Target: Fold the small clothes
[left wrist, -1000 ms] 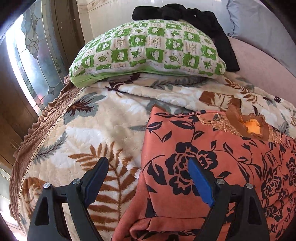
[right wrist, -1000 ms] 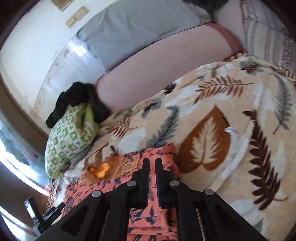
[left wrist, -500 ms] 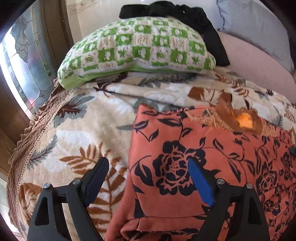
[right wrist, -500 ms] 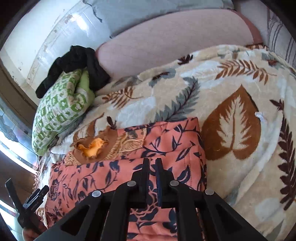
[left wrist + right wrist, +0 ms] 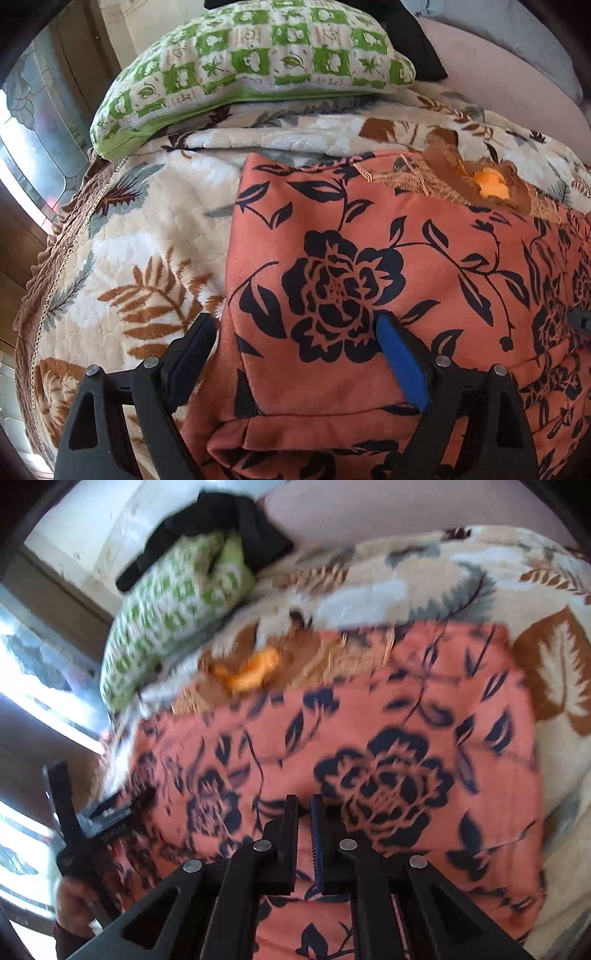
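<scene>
Folded floral garment (image 5: 388, 258) lies flat on bed (image 5: 122, 258), neckline toward pillow (image 5: 251, 55); left tool (image 5: 291, 339) released, right tool (image 5: 303, 808) clenched empty.

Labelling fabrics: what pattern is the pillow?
Green-and-white checks with small leaf and flower motifs; pillow shows best in the left wrist view.

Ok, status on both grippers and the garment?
Left gripper open, straddling orange floral garment edge. Right gripper shut, empty, above it. Nothing in the way.
</scene>
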Demonstrator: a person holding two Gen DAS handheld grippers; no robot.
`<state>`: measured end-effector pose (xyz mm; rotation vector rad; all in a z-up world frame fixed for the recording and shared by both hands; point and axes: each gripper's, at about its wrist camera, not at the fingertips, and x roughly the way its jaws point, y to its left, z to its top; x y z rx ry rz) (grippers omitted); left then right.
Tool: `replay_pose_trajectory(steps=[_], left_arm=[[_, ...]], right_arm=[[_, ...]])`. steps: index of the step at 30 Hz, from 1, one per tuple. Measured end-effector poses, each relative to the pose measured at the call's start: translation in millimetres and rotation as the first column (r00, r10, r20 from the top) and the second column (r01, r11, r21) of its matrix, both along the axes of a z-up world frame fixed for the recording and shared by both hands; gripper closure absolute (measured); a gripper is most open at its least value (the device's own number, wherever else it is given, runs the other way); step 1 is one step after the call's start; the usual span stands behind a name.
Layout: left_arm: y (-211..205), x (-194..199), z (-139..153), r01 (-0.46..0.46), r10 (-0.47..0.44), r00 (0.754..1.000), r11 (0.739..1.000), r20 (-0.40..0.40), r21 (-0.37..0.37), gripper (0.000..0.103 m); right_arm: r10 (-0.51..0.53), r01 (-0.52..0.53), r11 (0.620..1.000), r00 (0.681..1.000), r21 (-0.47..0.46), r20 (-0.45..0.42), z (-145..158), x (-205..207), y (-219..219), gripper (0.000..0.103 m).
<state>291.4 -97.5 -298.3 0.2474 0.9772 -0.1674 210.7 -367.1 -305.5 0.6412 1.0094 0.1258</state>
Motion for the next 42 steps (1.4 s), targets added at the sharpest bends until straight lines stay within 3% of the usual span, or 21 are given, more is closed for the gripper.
replay_pose_trajectory(steps=[2, 3, 8, 10, 14, 16, 19, 23, 28, 34, 38, 42], left_arm=[[3.3, 1.0, 6.9, 0.006, -0.007, 1.0, 0.999, -0.016, -0.042, 0.013], [5.6, -1.0, 11.8, 0.004, -0.003, 1.0, 0.998, 0.007, -0.069, 0.013], [-1.0, -23.7, 42.2, 0.002, 0.014, 0.993, 0.991, 0.12, -0.134, 0.013], [-6.6, -37.8, 54.4, 0.0, 0.023, 0.986, 0.991, 0.167, -0.134, 0.013], [-11.0, -66.6, 75.8, 0.015, 0.015, 0.973, 0.992, 0.232, -0.125, 0.013], [-9.5, -81.0, 86.9, 0.005, 0.027, 0.963, 0.993, 0.267, -0.119, 0.013], [-5.2, -106.2, 107.3, -0.011, 0.049, 0.946, 0.993, 0.32, -0.12, 0.013], [6.3, -143.7, 133.7, -0.033, 0.088, 0.928, 0.987, 0.361, -0.155, 0.011], [21.0, -181.1, 167.1, -0.057, 0.131, 0.906, 0.98, 0.403, -0.189, 0.011], [29.5, -227.9, 203.5, -0.03, 0.125, 0.884, 0.977, 0.451, -0.212, 0.005], [25.9, -258.6, 221.4, -0.011, 0.103, 0.846, 0.984, 0.524, -0.175, 0.0], [24.1, -275.1, 231.1, 0.022, 0.073, 0.852, 0.985, 0.519, -0.174, 0.0]], right_arm=[[-0.021, 0.024, 0.998, 0.999, -0.058, 0.05, 5.3, -3.4, 8.1, 0.094], [-0.014, 0.016, 0.998, 0.999, -0.06, 0.03, 9.7, -2.5, 9.0, 0.093], [-0.017, 0.016, 1.0, 0.997, 0.004, 0.071, 23.2, -11.6, 11.6, 0.094], [0.009, -0.009, 1.0, 1.0, -0.014, 0.009, 11.3, -8.8, 20.7, 0.093], [-0.021, 0.021, 0.999, 1.0, -0.029, 0.013, 15.2, -20.6, 22.2, 0.094], [-0.035, 0.035, 0.999, 0.998, -0.003, 0.059, 31.1, -35.1, 19.7, 0.094], [-0.068, 0.075, 0.997, 0.983, -0.036, 0.17, 61.9, -62.8, 21.4, 0.094], [-0.091, 0.13, 0.986, 0.947, -0.108, 0.309, 97.1, -109.5, 28.5, 0.094], [-0.119, 0.193, 0.971, 0.901, -0.14, 0.416, 123.5, -166.1, 32.0, 0.094], [-0.136, 0.243, 0.957, 0.858, -0.158, 0.495, 144.6, -220.9, 43.0, 0.094], [-0.109, 0.238, 0.952, 0.851, -0.192, 0.514, 153.5, -245.5, 58.5, 0.094], [-0.09, 0.22, 0.955, 0.854, -0.198, 0.513, 156.1, -263.1, 69.6, 0.094]])
